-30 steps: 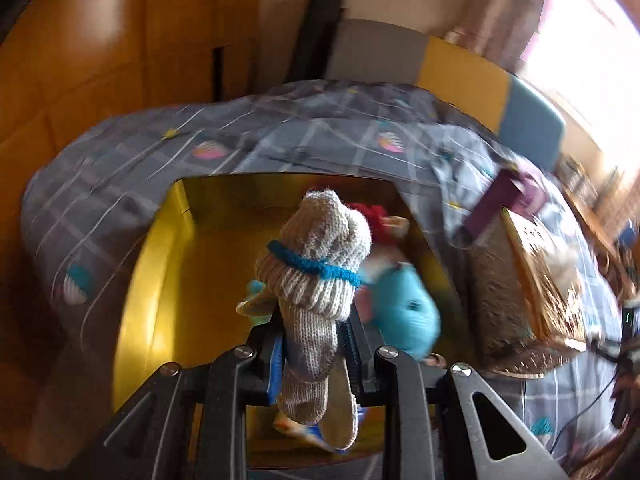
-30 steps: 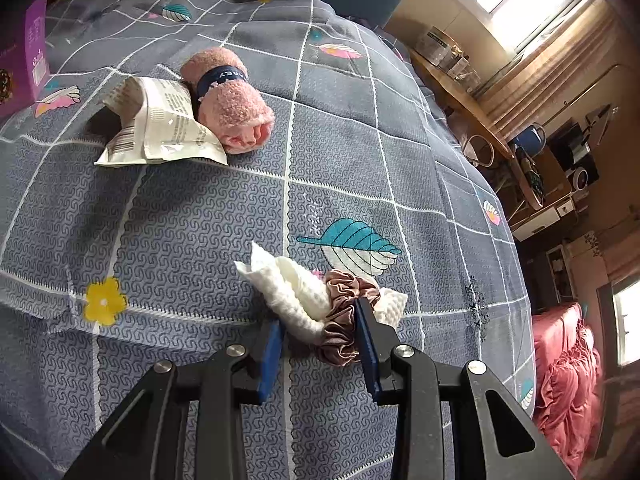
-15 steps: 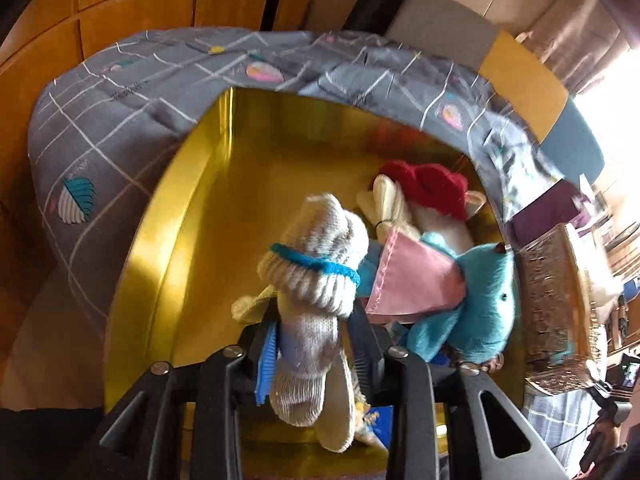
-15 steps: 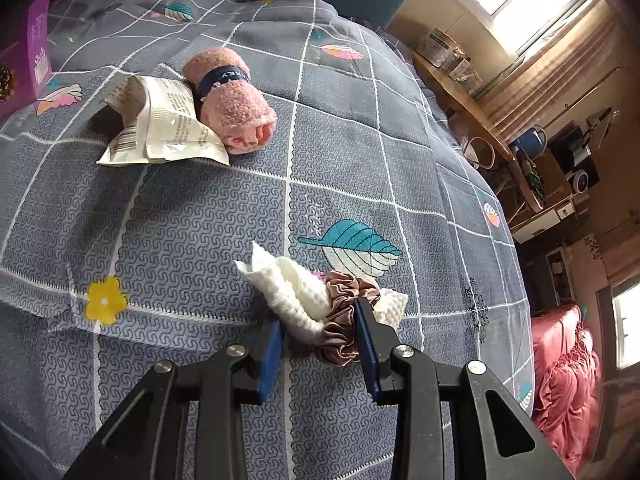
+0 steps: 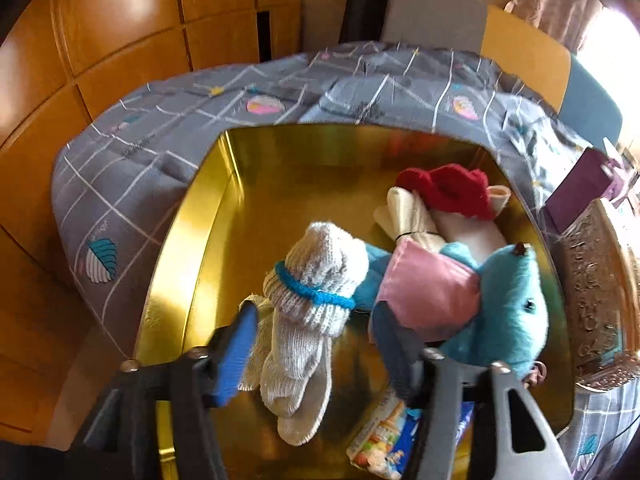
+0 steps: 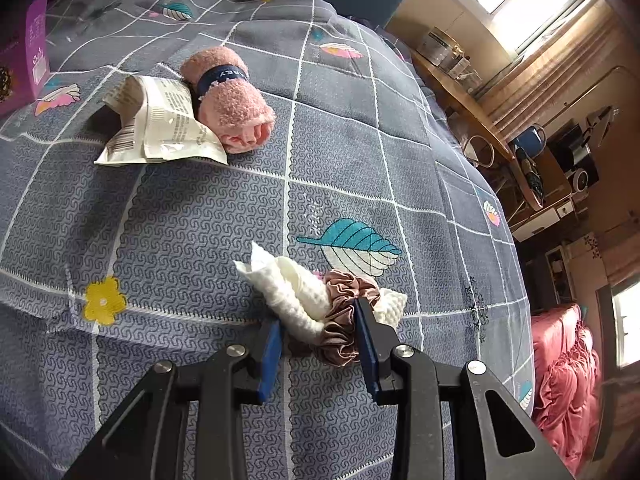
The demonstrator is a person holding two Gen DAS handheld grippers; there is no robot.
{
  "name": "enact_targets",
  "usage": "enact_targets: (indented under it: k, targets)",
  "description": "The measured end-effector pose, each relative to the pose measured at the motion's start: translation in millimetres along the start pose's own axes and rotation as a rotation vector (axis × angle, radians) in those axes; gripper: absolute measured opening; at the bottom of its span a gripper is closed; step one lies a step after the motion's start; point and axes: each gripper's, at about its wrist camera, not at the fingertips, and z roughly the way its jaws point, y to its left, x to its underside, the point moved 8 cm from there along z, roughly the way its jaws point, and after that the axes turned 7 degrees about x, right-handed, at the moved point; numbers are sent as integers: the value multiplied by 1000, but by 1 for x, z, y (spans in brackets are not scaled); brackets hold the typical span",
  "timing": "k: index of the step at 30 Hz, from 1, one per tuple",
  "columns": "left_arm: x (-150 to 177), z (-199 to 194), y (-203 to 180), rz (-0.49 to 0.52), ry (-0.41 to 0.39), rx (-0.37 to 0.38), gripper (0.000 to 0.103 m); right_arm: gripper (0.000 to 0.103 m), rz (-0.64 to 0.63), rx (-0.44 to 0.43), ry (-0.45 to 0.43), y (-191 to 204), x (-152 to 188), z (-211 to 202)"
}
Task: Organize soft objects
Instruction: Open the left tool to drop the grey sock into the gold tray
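Rolled grey knit socks [image 5: 316,312] with a blue band sit inside the gold tin box [image 5: 180,248], long axis running near-to-far in the left wrist view, the banded cuff end pointing away toward the far wall, loose toe ends trailing down toward the camera. They lean against a teal plush toy [image 5: 508,304] with a pink patch; a red knit item [image 5: 452,192] and a cream cloth roll [image 5: 412,216] lie farther back.

A second ago the socks were pinched tight and held above the box — now the left gripper [image 5: 316,328] sits lower, inside the box, and the pads no longer press the socks. Its jaws are opening, spread wide, socks between them but clear of the blue pad [image 5: 236,352] on the left side.

Right side unchanged from the earlier frames. The right gripper [image 6: 318,334] stays clamped on a white knit cloth [image 6: 288,292] bound by a mauve scrunchie [image 6: 344,312], resting on the grey checked bedspread [image 6: 200,220]; the bundle's long axis runs left-right across the jaws. A pink rolled towel [image 6: 230,100] and a crumpled white wrapper [image 6: 160,120] lie well apart, farther up the bed.
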Motion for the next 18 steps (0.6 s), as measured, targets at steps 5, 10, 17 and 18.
enact_targets:
  k: [5, 10, 17, 18]
  targets:
    - [-1, -18, -7, 5, -49, 4, 64, 34, 12, -6, 4, -2, 0, 1]
    - [-4, -35, -26, 44, -85, 46, 64, 34, 42, -25, 12, -5, 0, 2]
    - [-4, -48, -56, 125, -110, 98, 64, 32, 140, -75, 43, -15, -5, 2]
    - [-4, -49, -60, 134, -109, 109, 64, 31, 151, -77, 48, -15, -7, 2]
